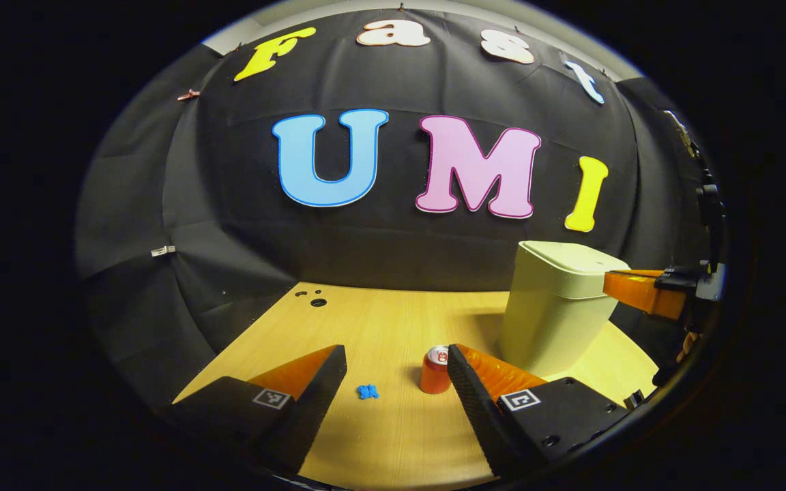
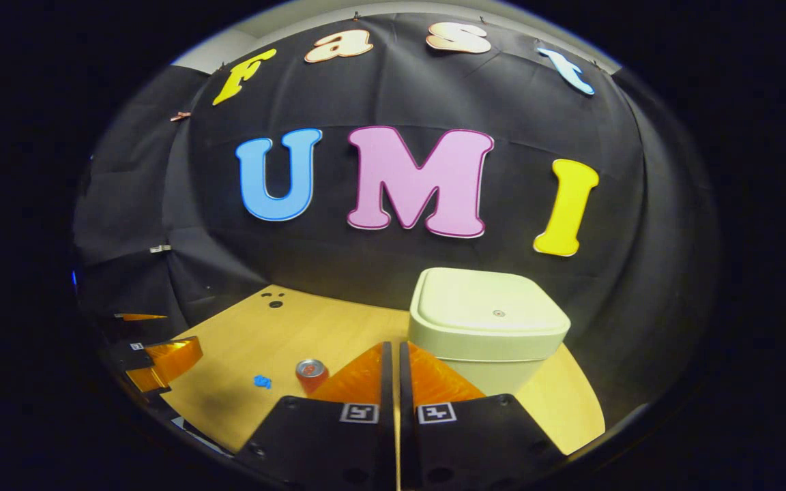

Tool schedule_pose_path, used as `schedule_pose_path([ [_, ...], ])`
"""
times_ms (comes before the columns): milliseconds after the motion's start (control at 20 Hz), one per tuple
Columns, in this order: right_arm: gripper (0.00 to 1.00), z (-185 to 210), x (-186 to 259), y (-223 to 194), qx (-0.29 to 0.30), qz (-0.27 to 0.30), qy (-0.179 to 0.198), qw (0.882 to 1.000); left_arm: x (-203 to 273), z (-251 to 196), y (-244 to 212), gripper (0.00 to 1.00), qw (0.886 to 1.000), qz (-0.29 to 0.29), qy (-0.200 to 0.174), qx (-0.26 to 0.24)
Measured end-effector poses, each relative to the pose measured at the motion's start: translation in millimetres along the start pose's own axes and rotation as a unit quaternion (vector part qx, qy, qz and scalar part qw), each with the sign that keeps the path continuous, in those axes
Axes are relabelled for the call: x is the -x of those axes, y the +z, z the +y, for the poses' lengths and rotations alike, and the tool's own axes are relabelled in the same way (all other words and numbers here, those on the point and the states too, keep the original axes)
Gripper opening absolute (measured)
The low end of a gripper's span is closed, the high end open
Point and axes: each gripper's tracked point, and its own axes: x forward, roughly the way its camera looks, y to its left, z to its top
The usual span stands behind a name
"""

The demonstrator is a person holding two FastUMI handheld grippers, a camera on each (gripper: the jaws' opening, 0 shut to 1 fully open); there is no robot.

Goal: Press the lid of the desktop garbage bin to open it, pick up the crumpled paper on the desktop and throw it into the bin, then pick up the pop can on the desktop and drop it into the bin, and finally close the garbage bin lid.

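The pale green bin (image 1: 557,307) (image 2: 488,314) stands on the wooden desk with its lid down. My right gripper (image 2: 393,348) is shut with nothing between its fingers, just in front of the bin's near rim; from the left gripper view that right gripper (image 1: 628,286) reaches the lid's right edge, and I cannot tell whether it touches. A red pop can (image 1: 435,372) (image 2: 311,374) stands upright left of the bin. A small blue crumpled paper (image 1: 368,391) (image 2: 263,382) lies left of the can. My left gripper (image 1: 396,354) (image 2: 168,358) is open above the desk, the can beside its right finger.
The wooden desk (image 1: 379,320) (image 2: 256,341) has a few small holes (image 1: 318,301) near its far left corner. Black cloth walls close in behind and at both sides. The bin stands near the desk's right edge.
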Motion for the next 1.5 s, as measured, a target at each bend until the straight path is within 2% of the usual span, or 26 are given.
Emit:
schedule_pose_path([
  [100, 0.1, 2, 1, -2, -0.007, 0.005, 0.011, 1.0, 1, -2, -1, 0.96, 1.0, 0.002, -0.001, -0.002],
  [150, 0.05, 2, 4, -4, -0.009, 0.01, 0.018, 1.0, 1, -4, -2, 0.96, 1.0, 0.003, -0.002, -0.002],
  [200, 0.05, 5, 1, -5, -0.01, 0.015, 0.026, 0.999, 2, -5, -2, 0.96, 1.0, 0.004, -0.003, -0.003],
  [400, 0.05, 0, -1, -4, -0.004, 0.024, 0.03, 0.999, 3, -11, -7, 0.96, 1.0, 0.01, -0.01, -0.002],
  [600, 0.05, -5, -4, -1, -0.023, 0.034, 0.039, 0.998, 3, -14, -8, 0.96, 1.0, 0.012, -0.01, -0.002],
  [950, 0.05, -47, -29, 29, -0.027, 0.019, 0.015, 0.999, 1, -16, -11, 0.96, 1.0, 0.019, -0.001, -0.006],
  [1000, 0.09, -53, -34, 32, -0.024, 0.017, 0.009, 1.0, 2, -17, -10, 0.96, 1.0, 0.019, 0.0, -0.007],
  [1050, 0.05, -60, -38, 35, -0.023, 0.015, 0.004, 1.0, 2, -19, -10, 0.95, 1.0, 0.018, 0.002, -0.009],
  [1150, 0.05, -71, -47, 38, -0.026, 0.012, -0.006, 1.0, 1, -20, -10, 0.98, 1.0, 0.02, 0.007, -0.01],
  [1500, 0.05, -107, -81, 26, -0.031, 0.029, -0.022, 0.999, -8, -30, -12, 0.95, 0.999, 0.032, 0.033, -0.011],
])
